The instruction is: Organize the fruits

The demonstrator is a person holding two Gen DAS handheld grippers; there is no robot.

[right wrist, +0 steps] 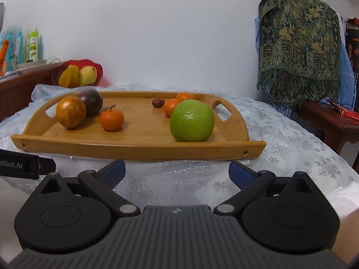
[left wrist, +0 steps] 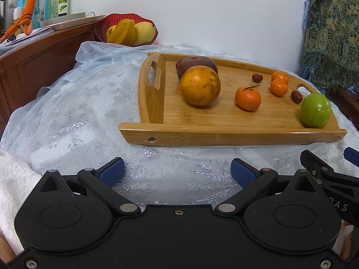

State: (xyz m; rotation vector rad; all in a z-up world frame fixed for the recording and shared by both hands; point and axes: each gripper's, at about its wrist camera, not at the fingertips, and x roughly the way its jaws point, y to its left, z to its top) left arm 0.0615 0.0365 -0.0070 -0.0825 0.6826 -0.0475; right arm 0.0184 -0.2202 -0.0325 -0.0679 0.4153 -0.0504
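Fruit sits on a bamboo tray (right wrist: pixel 139 148) with cut-out handles: big mottled orange (left wrist: pixel 200 85) touching a dark purple fruit (left wrist: pixel 197 62) at the left end, stemmed mandarin (left wrist: pixel 248 98) mid-tray, glossy green apple (right wrist: pixel 191 120) near the right front corner, two small mandarins (left wrist: pixel 279 83) and wrinkled red dates (left wrist: pixel 257 77) behind it. Tray rests on a shiny snowflake-print cloth (right wrist: pixel 280 139); a red ribbed bowl (left wrist: pixel 105 22) of yellow fruit stands behind at the wall. Left gripper (left wrist: pixel 177 172) and right gripper (right wrist: pixel 177 171) hover short of the tray's front rail, blue-padded jaws spread wide, holding nothing.

On the wooden tray (left wrist: pixel 143 103) lie three mandarins (left wrist: pixel 248 98), two red dates (left wrist: pixel 257 77), one large orange (left wrist: pixel 200 85), one green apple (left wrist: pixel 316 110) and one dark purple fruit (left wrist: pixel 197 63). Behind the tray stands one red bowl (left wrist: pixel 101 25).
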